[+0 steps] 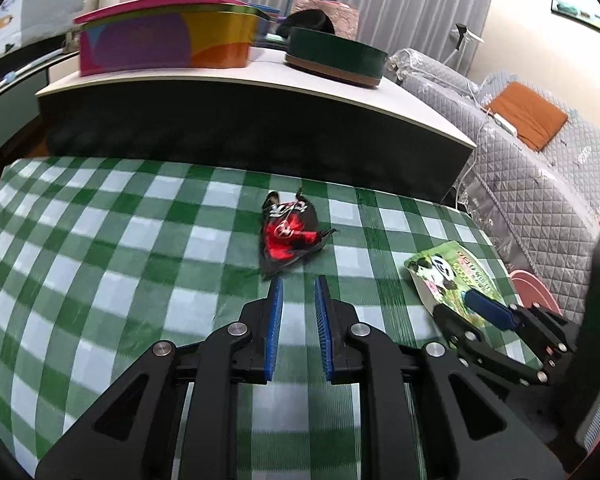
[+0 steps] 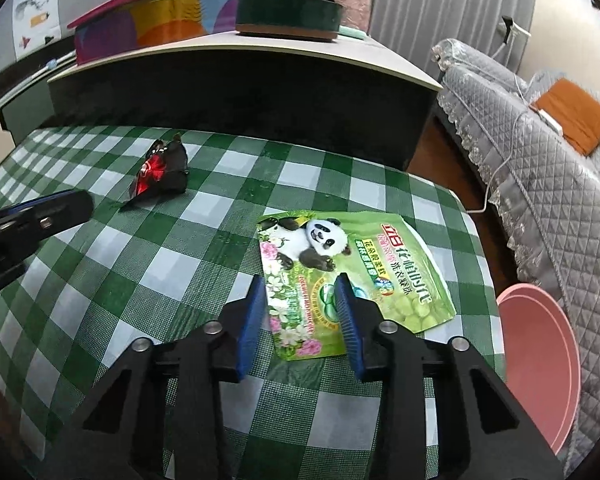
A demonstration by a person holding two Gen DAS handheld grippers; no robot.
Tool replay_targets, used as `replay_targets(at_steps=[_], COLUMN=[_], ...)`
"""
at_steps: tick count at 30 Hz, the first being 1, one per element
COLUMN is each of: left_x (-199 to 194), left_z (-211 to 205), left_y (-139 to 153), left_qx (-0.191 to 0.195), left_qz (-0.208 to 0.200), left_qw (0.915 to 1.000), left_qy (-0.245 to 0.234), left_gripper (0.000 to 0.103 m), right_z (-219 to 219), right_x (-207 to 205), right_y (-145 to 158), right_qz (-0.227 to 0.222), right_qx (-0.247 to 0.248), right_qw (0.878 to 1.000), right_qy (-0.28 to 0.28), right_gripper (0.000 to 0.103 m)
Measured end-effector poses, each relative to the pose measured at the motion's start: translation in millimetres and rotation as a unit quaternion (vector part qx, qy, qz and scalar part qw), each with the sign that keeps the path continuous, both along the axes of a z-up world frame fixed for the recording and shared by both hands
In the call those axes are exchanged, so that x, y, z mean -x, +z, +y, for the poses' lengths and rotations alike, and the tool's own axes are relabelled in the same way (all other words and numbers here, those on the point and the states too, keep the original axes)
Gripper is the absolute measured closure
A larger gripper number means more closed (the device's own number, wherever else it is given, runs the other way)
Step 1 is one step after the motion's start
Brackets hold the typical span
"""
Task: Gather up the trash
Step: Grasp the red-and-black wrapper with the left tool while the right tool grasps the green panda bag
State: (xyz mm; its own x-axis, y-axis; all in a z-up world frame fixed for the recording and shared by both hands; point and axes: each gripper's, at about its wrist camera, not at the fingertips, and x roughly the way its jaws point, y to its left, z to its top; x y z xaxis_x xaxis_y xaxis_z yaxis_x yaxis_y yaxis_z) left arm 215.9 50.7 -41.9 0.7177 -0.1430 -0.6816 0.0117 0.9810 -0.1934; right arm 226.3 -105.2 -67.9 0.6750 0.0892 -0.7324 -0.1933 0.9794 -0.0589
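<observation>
Left gripper [image 1: 298, 280] aimed at crumpled red-black wrapper [image 1: 287, 234] on green-checked tabletop [image 1: 99, 240]; jaws narrow, nothing held, tips just short of wrapper

Right gripper [image 2: 302, 280] lowered over green panda pouch [image 2: 340, 264], lying flat near tabletop's right edge; jaws partly parted, left pad beside pouch edge, right pad over pouch; grip not established

Pink basin [image 2: 540, 360] seen beyond right edge
</observation>
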Motion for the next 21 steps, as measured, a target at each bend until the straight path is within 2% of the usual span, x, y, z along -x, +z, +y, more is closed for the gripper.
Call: replay_targets(at_steps=[4, 12, 14, 18, 19, 21], left_x=[-19.3, -48.3, -52.2, -56.9, -57.0, -56.7], left_z=[-10.6, -32.6, -35.7, -37.7, -38.0, -36.4], left_y=[-4.7, -16.7, -18.9, -24.0, -24.1, -23.6], left_qx=[-0.024, -0.099, -0.106, -0.112, -0.112, -0.100], left_qz=[0.015, 0.047, 0.052, 0.063, 0.061, 0.061], left_qw=[0.9996, 0.9939, 0.9929, 0.9917, 0.9918, 0.9931], left_qy=[-0.008, -0.015, -0.013, -0.002, 0.001, 0.004], left_gripper=[0.086, 0.086, 0.086, 0.086, 0.087, 0.103], right_z=[-3.0, -5.9, -6.8, -10.5, -12.5, -16.3], right_x=[0.1, 2.4, 3.6, 7.2, 8.2, 10.1], right_y=[0.2, 0.8, 1.9, 8.1, 10.4, 13.8], right_qz=[0.001, 0.000, -0.002, -0.012, -0.014, -0.019], right_qx=[-0.009, -0.016, -0.017, -0.020, -0.023, -0.025], right_qw=[1.000, 1.000, 1.000, 1.000, 1.000, 1.000], right_qy=[-0.001, 0.001, 0.002, 0.001, 0.001, -0.001], right_gripper=[0.078, 0.098, 0.103, 0.103, 0.103, 0.103])
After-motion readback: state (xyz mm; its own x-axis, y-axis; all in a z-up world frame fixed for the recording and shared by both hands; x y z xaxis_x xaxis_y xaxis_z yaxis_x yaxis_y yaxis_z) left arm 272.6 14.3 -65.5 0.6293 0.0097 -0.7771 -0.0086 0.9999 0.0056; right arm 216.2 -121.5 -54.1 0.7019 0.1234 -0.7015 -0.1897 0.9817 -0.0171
